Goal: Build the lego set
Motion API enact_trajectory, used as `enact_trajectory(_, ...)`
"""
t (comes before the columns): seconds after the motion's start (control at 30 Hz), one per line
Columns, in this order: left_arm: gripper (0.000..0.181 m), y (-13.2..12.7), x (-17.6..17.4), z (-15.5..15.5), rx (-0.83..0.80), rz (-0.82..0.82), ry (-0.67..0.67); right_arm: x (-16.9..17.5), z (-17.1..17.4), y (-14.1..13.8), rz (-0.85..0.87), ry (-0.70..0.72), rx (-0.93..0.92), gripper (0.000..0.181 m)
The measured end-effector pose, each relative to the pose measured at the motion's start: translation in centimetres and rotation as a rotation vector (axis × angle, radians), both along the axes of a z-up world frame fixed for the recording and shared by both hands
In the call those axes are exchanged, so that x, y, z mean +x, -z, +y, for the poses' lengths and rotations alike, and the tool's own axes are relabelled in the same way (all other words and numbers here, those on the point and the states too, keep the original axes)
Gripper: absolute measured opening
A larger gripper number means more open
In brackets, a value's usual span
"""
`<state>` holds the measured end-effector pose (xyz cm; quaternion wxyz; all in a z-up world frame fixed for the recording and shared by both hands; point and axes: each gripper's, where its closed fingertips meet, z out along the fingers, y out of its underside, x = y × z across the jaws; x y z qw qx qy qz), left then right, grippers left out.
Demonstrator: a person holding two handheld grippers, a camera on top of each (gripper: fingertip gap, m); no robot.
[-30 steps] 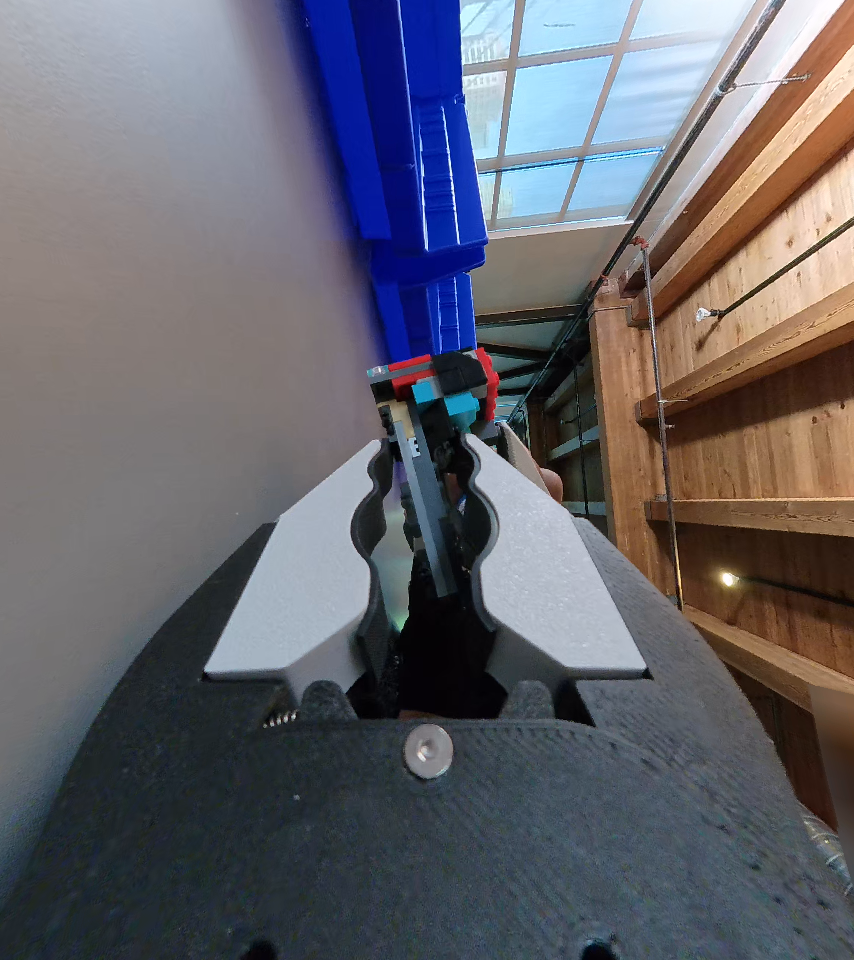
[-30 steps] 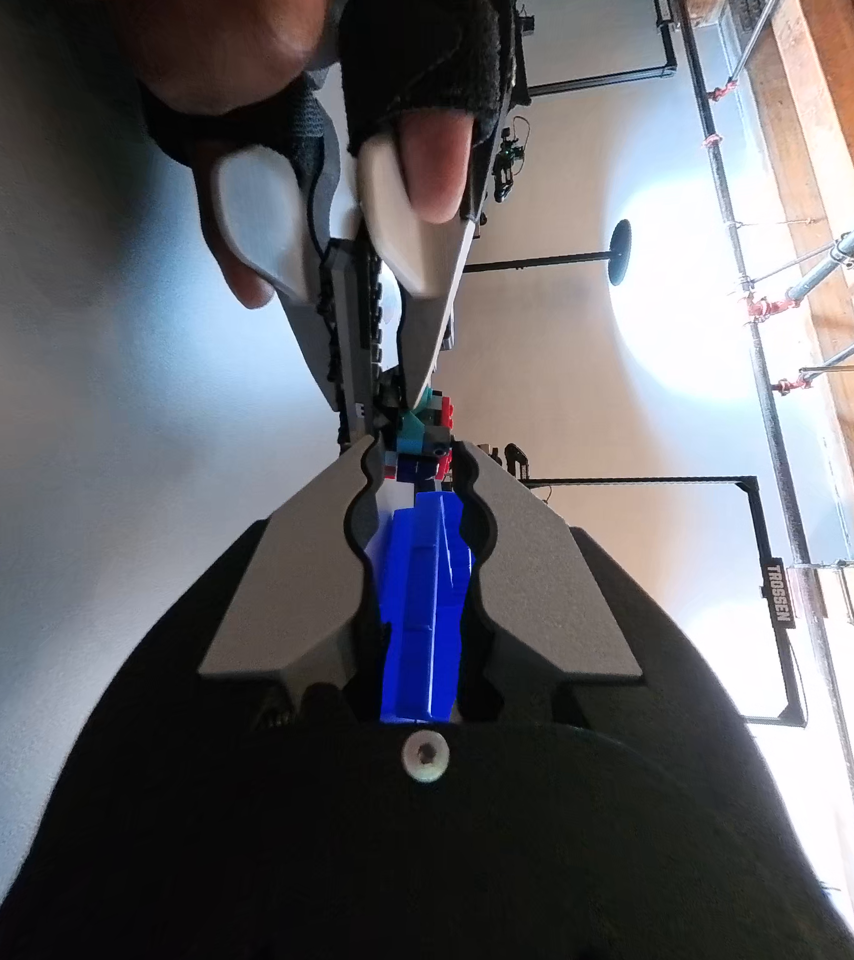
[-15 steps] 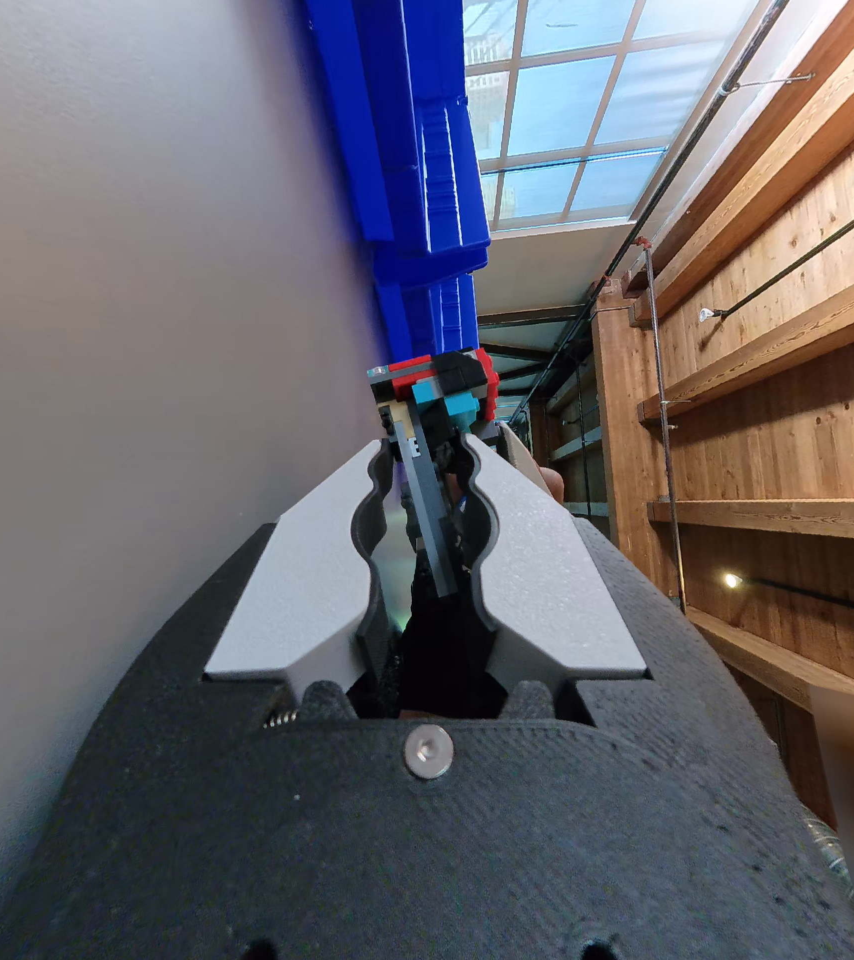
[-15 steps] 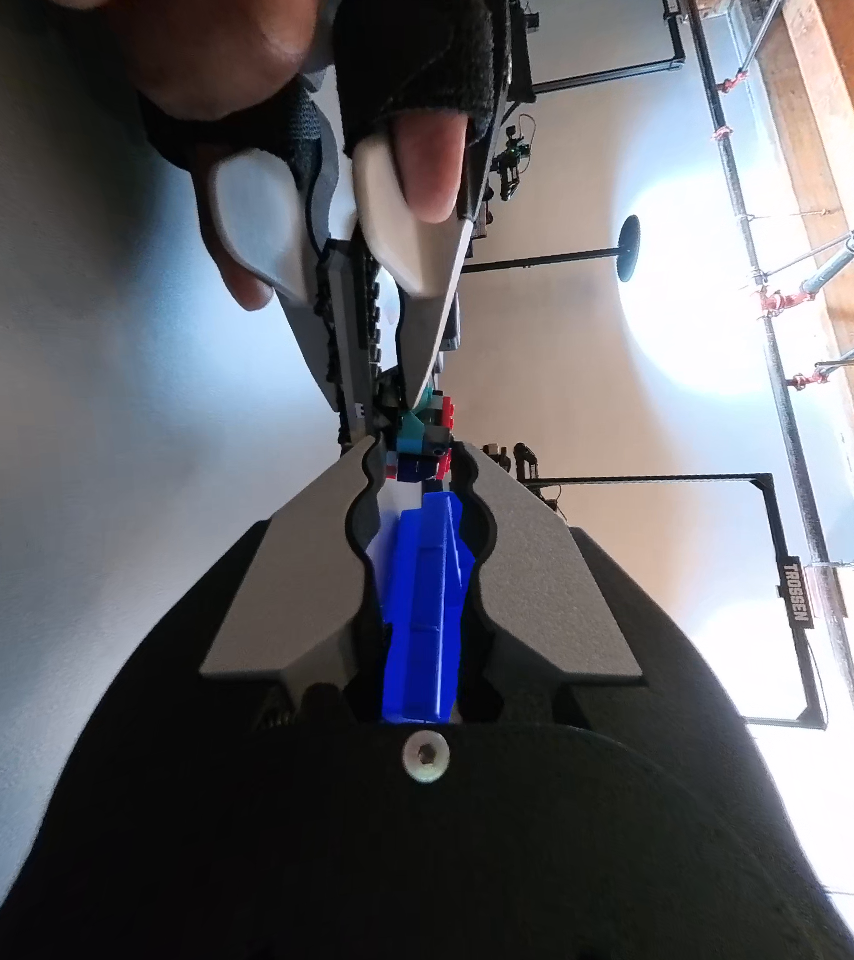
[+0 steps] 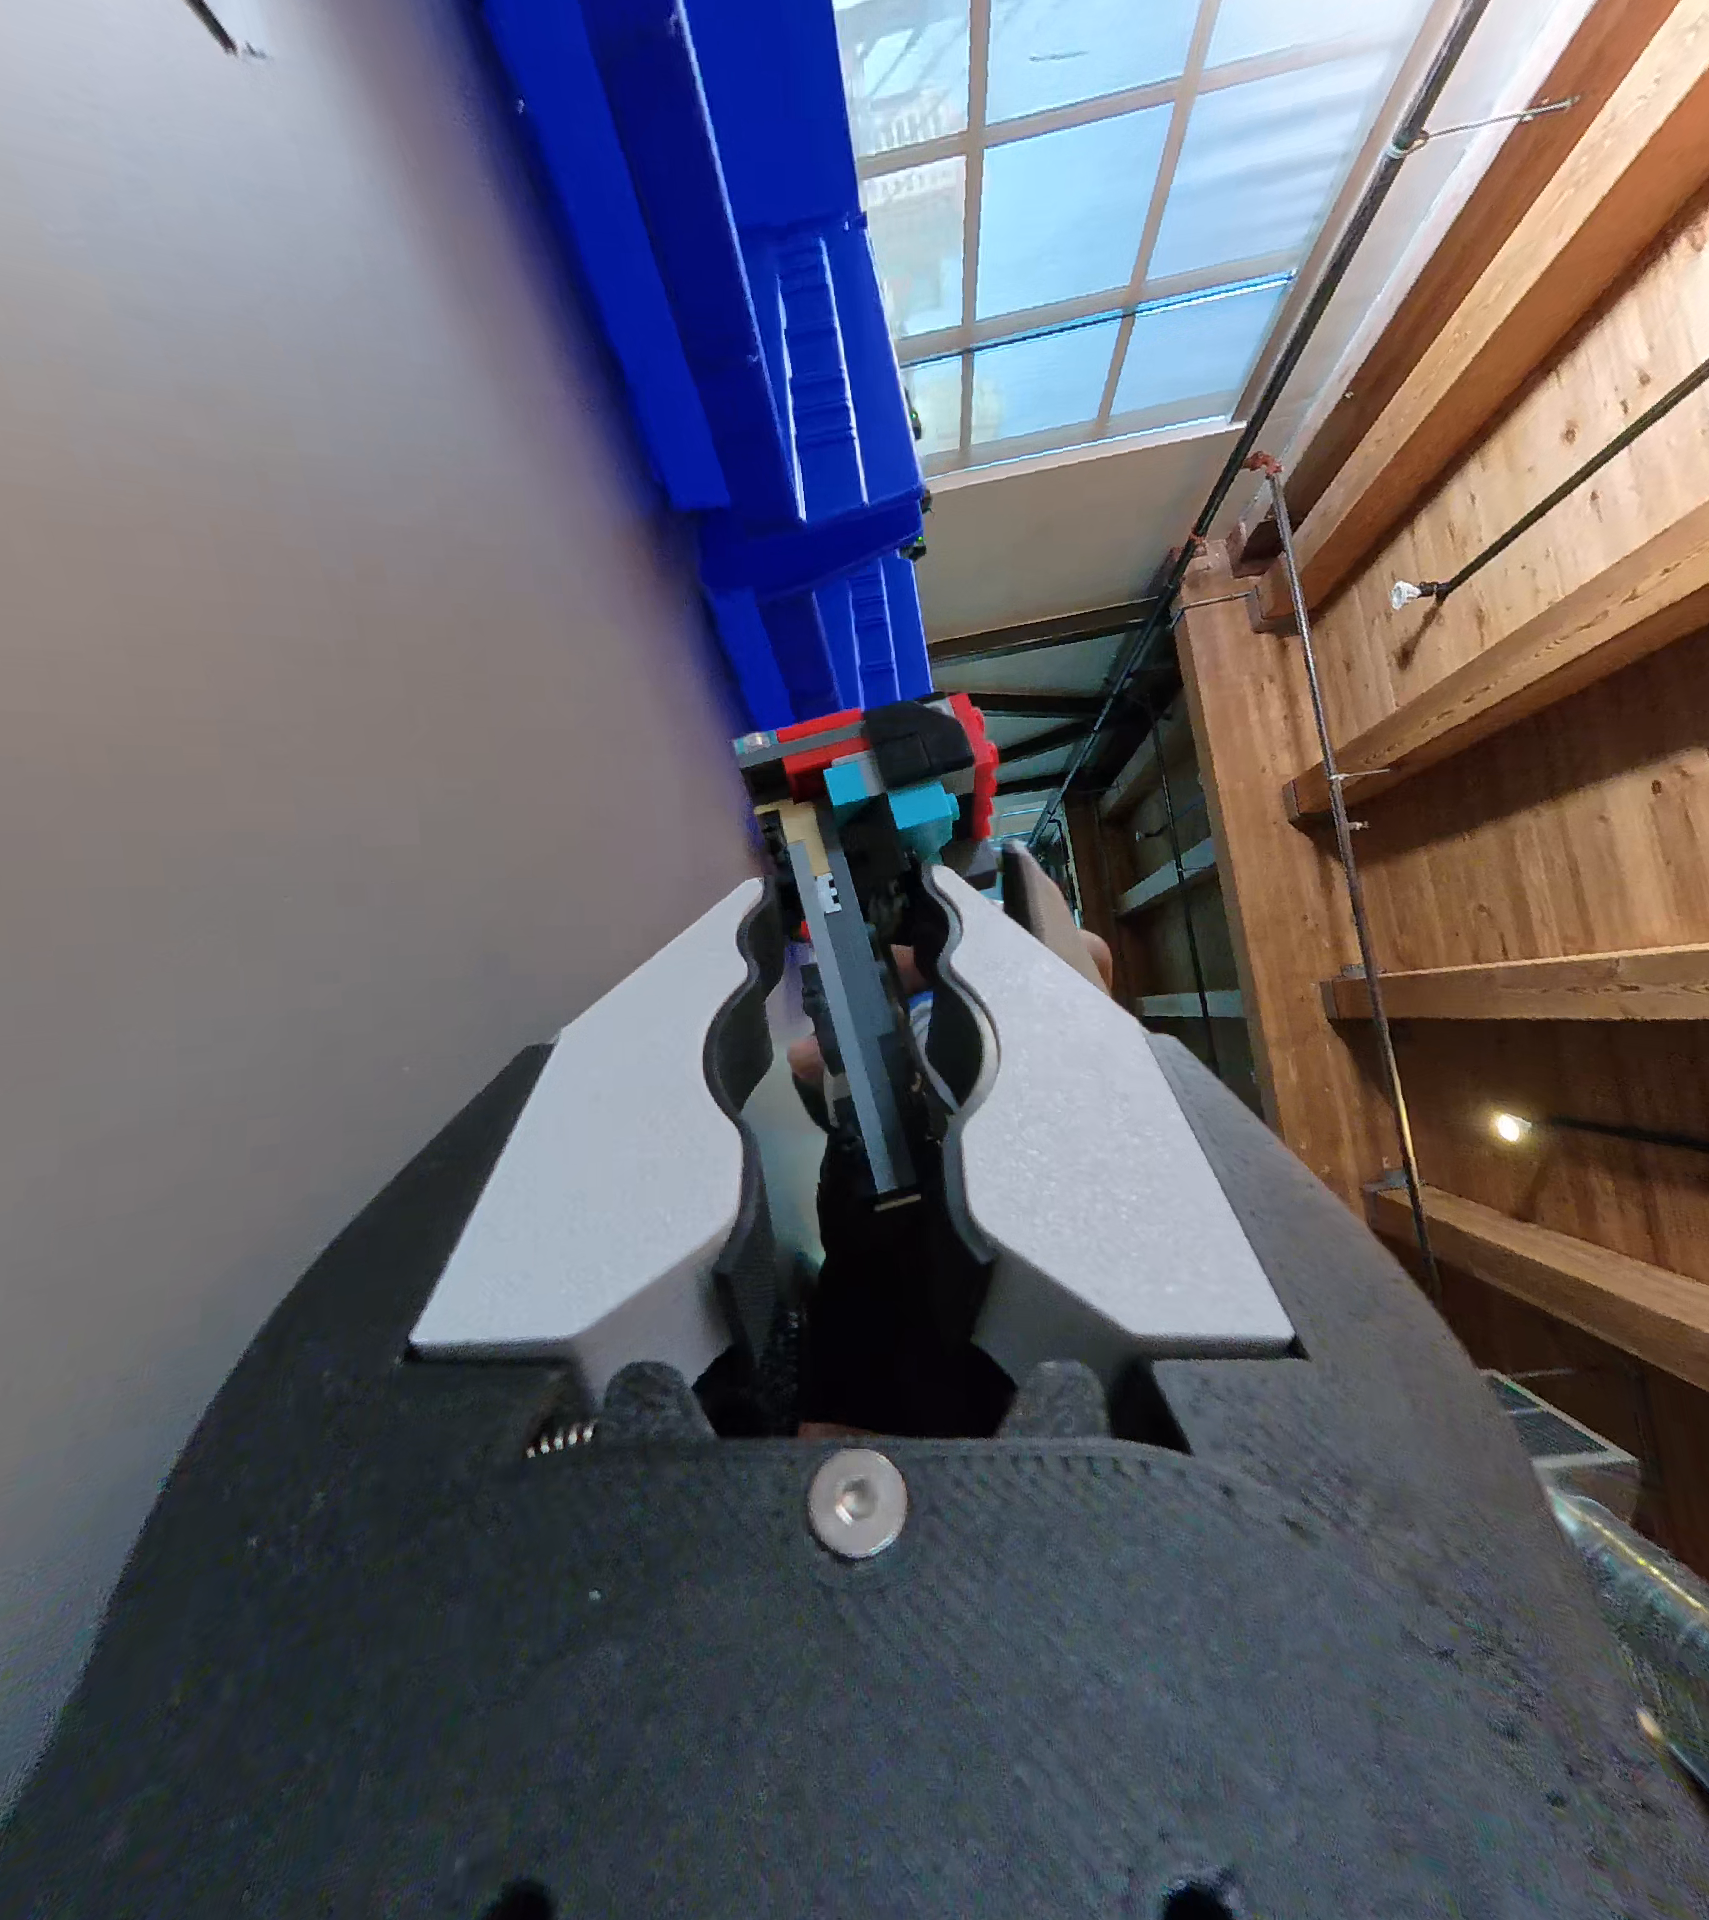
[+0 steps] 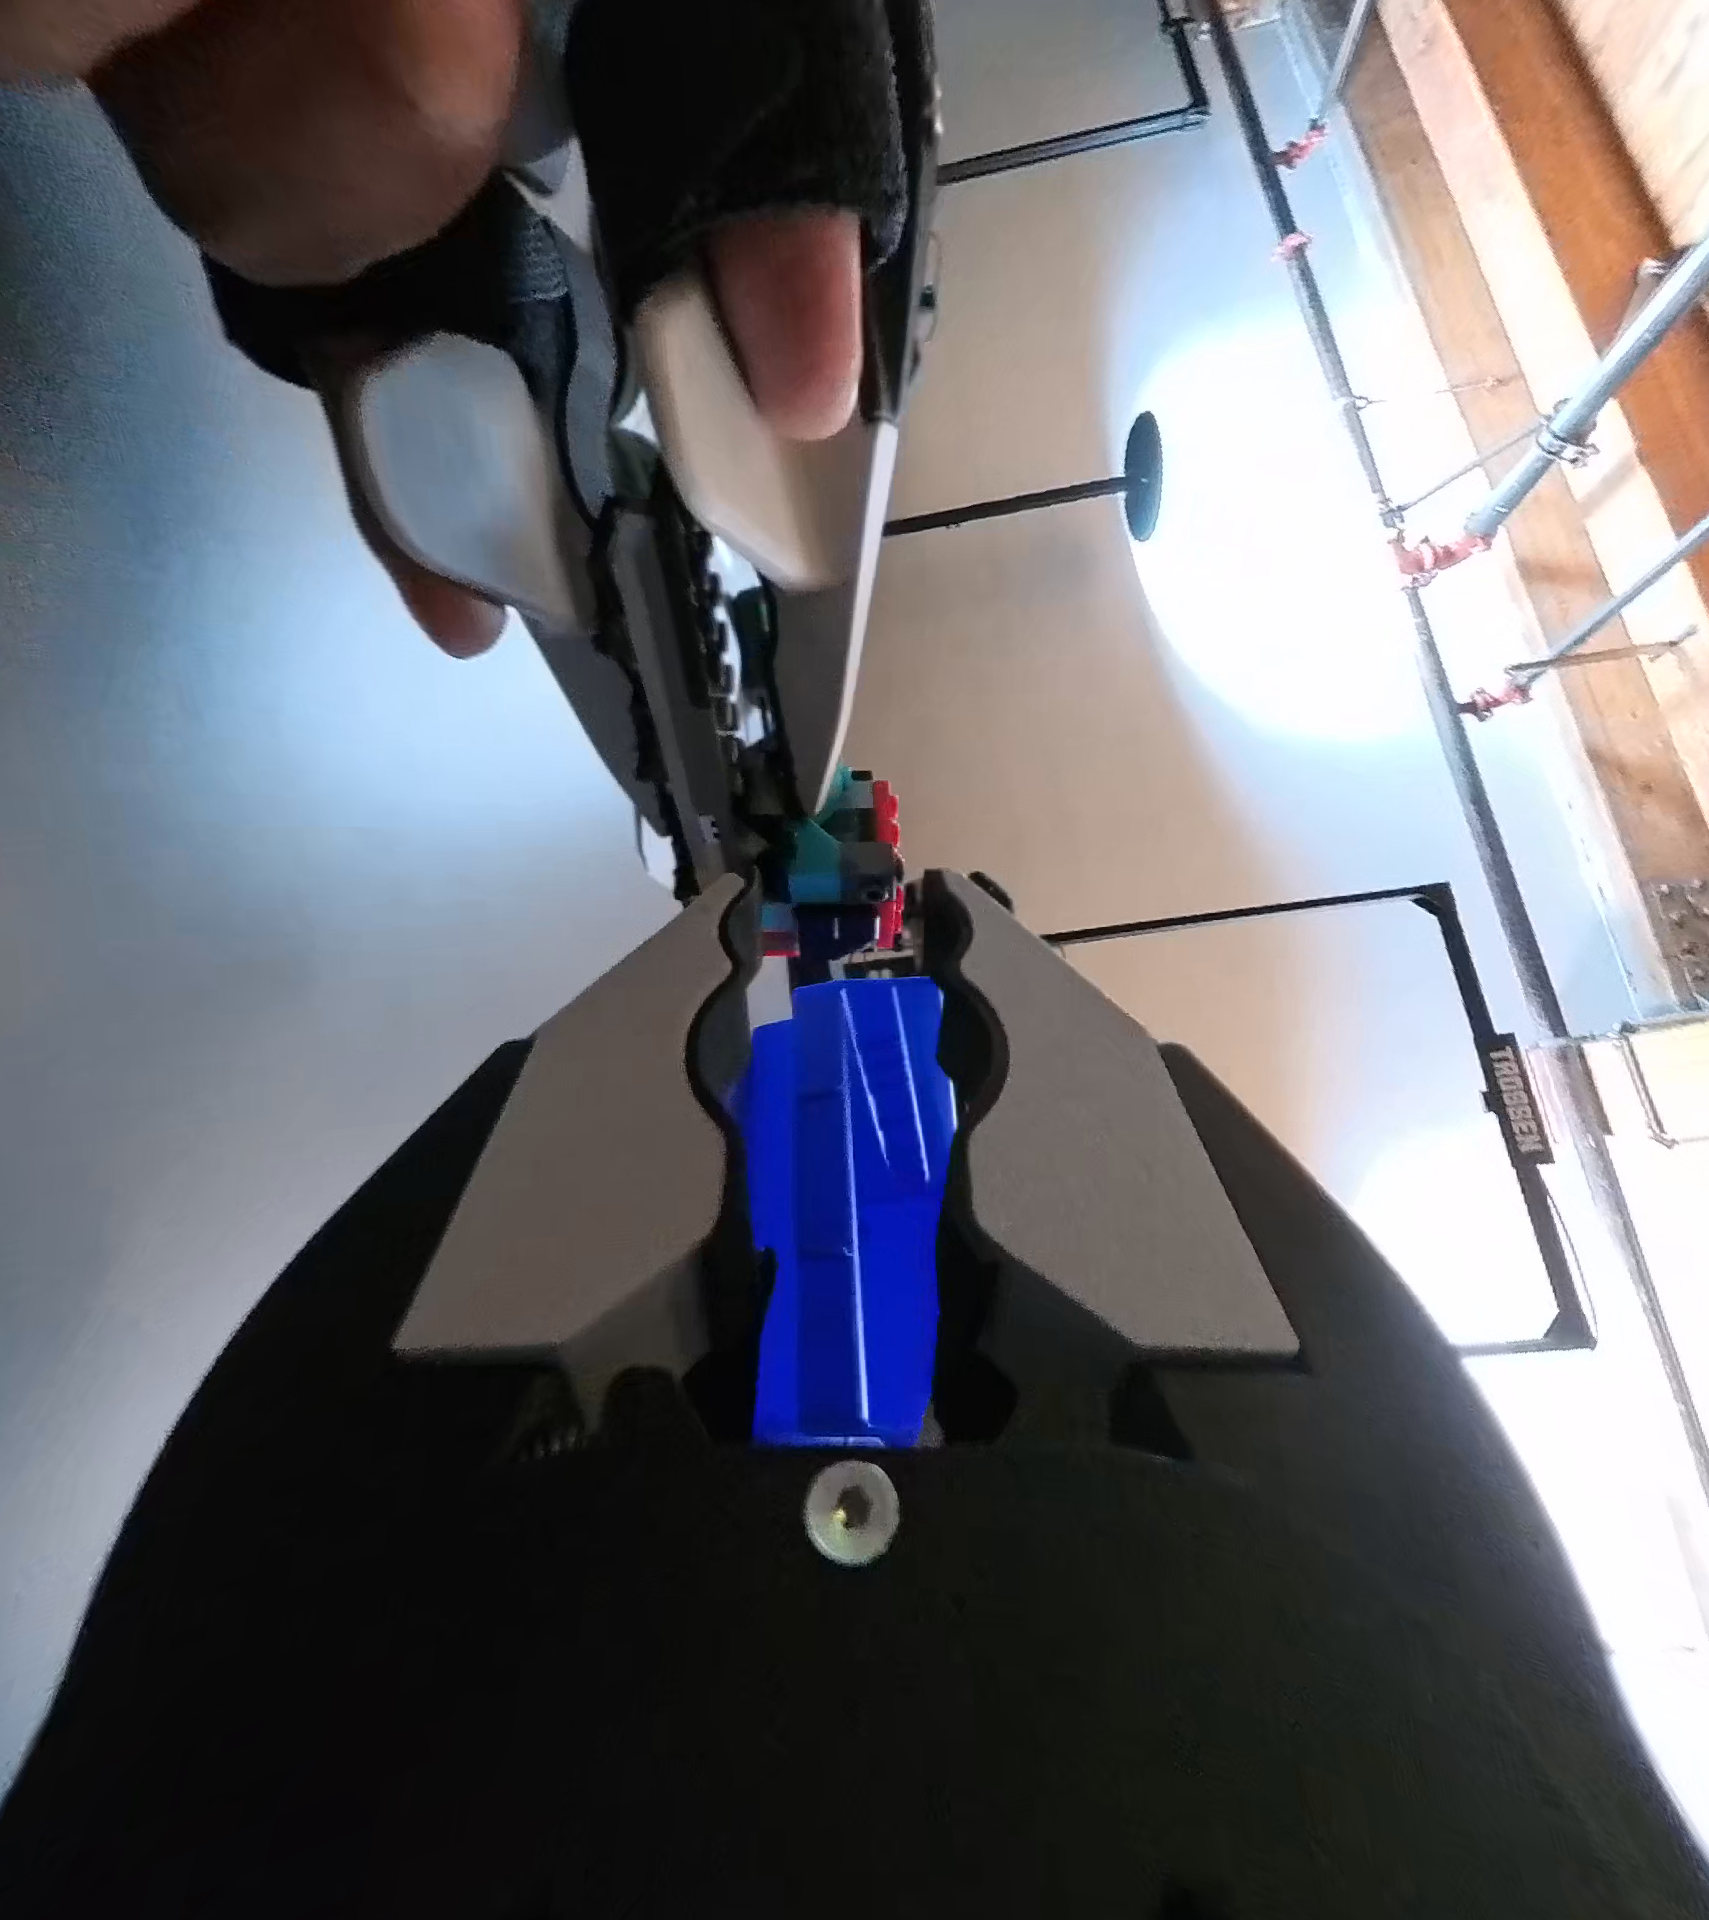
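Note:
The lego model (image 5: pixel 871 758) is a dark grey plate (image 5: pixel 855 1039) with red, black and teal bricks at its far end. My left gripper (image 5: pixel 855 894) is shut on the plate, which runs back between its grey fingers. In the right wrist view my right gripper (image 6: pixel 834 909) is shut on the brick end of the model (image 6: pixel 834 862). The left gripper (image 6: pixel 751 821) comes in from above, held by a gloved hand (image 6: pixel 725 156). One right finger (image 5: pixel 1037 894) shows past the model in the left wrist view. Both views are rolled sideways.
Blue bins (image 5: pixel 725 312) stand on the pale table (image 5: pixel 258 727) just behind the model; one bin (image 6: pixel 850 1195) shows between my right fingers. A wooden wall with shelves (image 5: pixel 1504 831) is at the right. A black frame (image 6: pixel 1452 1091) and a lamp (image 6: pixel 1146 473) stand beyond the table (image 6: pixel 206 935). Only a small space, under 4 cm, lies between the two pairs of fingers.
Almost nothing. Both grippers keep their hold on the model. The right wrist view has shifted slightly, with the background sliding a little.

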<state>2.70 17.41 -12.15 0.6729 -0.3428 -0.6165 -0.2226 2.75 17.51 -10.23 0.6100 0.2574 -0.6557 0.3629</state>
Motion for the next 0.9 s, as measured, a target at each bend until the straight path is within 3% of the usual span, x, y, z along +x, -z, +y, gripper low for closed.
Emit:
enact_trajectory(0.2,0.024,0.00,-0.25,-0.31,0.035,-0.012,-0.007,0.02,0.19,0.01,-0.012,0.001,-0.016,0.041)
enact_trajectory(0.9,0.024,-0.21,0.63,0.44,-0.026,0.009,0.024,0.34,0.24,0.11,0.019,-0.001,0.034,0.031)
